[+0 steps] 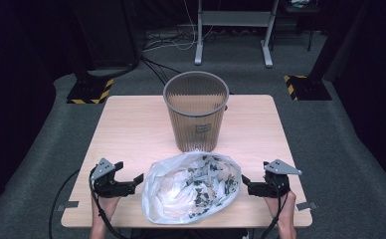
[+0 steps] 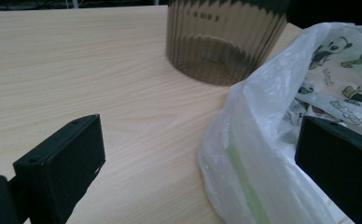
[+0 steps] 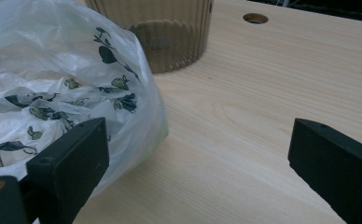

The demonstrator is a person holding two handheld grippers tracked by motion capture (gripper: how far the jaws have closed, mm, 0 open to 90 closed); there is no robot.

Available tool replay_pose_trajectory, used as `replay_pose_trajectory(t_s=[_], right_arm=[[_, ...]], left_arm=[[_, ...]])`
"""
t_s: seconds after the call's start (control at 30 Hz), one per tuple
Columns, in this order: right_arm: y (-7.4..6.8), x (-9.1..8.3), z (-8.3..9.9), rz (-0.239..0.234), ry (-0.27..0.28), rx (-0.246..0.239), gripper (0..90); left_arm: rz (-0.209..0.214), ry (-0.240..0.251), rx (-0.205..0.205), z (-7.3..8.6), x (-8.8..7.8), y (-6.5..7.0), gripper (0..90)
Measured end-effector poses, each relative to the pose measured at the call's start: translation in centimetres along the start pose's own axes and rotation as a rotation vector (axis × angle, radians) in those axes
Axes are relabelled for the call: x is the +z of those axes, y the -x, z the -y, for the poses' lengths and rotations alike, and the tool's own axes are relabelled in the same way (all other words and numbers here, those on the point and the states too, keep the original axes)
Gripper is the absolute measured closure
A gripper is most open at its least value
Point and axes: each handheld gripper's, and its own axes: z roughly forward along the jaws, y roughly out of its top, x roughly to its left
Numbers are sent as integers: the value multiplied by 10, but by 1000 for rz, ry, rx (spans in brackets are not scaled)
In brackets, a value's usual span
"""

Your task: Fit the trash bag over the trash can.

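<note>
Your left gripper (image 1: 131, 181) and right gripper (image 1: 249, 183) are both wide, holding nothing, beside the plastic bag (image 1: 191, 186) near the bin (image 1: 196, 109).

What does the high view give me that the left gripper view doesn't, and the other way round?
High view alone: the open rim of the ribbed bin, both claws, left claw and right claw, flanking the plastic bag, plus the floor and a desk frame behind. Left gripper view alone: close detail of the bag's panda print and a green streak inside it. Both: the bin's ribbed wall, the bag lying just in front of it, and the wooden table.
</note>
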Motion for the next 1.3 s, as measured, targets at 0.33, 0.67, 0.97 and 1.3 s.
replay_pose_trajectory(t_s=[0.33,0.67,0.97,1.3], right_arm=[[-16,10,-4,-48,11,-25,55],[-23,24,-3,-57,-19,-32,59],[-32,37,4,-51,-50,-50,76],[-35,48,20,-59,-51,-44,123]], left_arm=[[41,19,-17,4,2,8,17],[68,-5,-11,10,12,18,8],[72,-39,-14,23,19,23,0],[54,-75,5,39,33,30,0]])
